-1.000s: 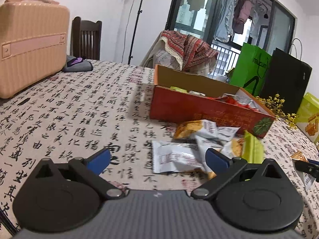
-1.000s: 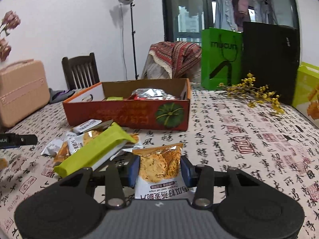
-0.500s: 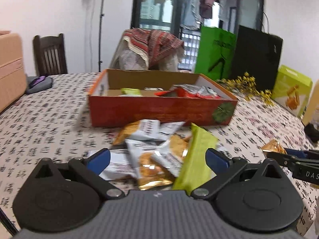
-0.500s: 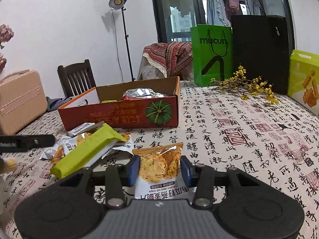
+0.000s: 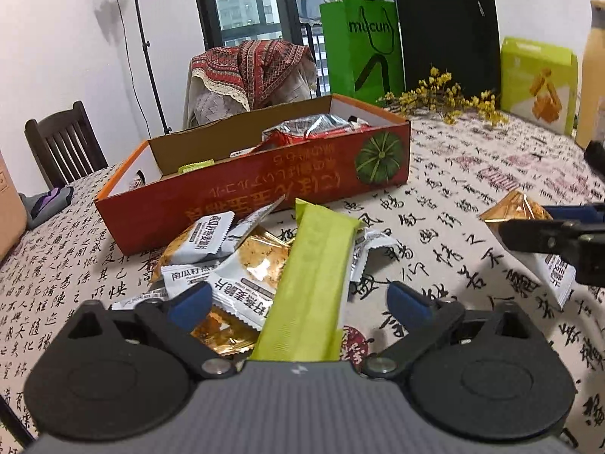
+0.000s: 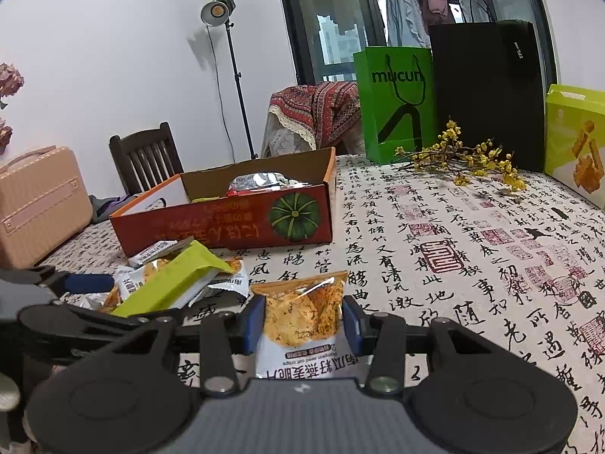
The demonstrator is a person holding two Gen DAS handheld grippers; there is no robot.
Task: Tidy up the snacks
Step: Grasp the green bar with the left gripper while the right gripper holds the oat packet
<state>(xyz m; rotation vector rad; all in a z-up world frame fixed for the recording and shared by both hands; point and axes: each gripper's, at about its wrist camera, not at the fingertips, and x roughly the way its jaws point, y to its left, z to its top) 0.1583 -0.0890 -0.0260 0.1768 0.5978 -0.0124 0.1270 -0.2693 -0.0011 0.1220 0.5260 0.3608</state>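
Observation:
A long green snack bar [image 5: 310, 283] lies on a heap of small white-and-orange snack packets [image 5: 227, 261] in front of the red pumpkin box [image 5: 264, 193]. My left gripper [image 5: 298, 302] straddles the bar's near end; its jaws are closing and the blue pads stand clear of it on both sides. My right gripper [image 6: 300, 321] is shut on a crisp packet [image 6: 298, 321], pads pressing its two edges. That packet [image 5: 529, 227] and the right gripper show at the right edge of the left wrist view. The box [image 6: 227, 223] holds foil and red packets.
A green paper bag [image 6: 397, 102], a black bag [image 6: 487, 90], yellow flower sprigs [image 6: 465, 159] and a lime-green carton [image 6: 574, 143] stand at the table's far right. A pink case [image 6: 38, 204] and a wooden chair [image 6: 147, 159] are at the left. The cloth right of the box is bare.
My left gripper has swung right across the table, from beside the heap to over the green bar, and its jaws have narrowed a little. The right gripper keeps its packet and hardly moved.

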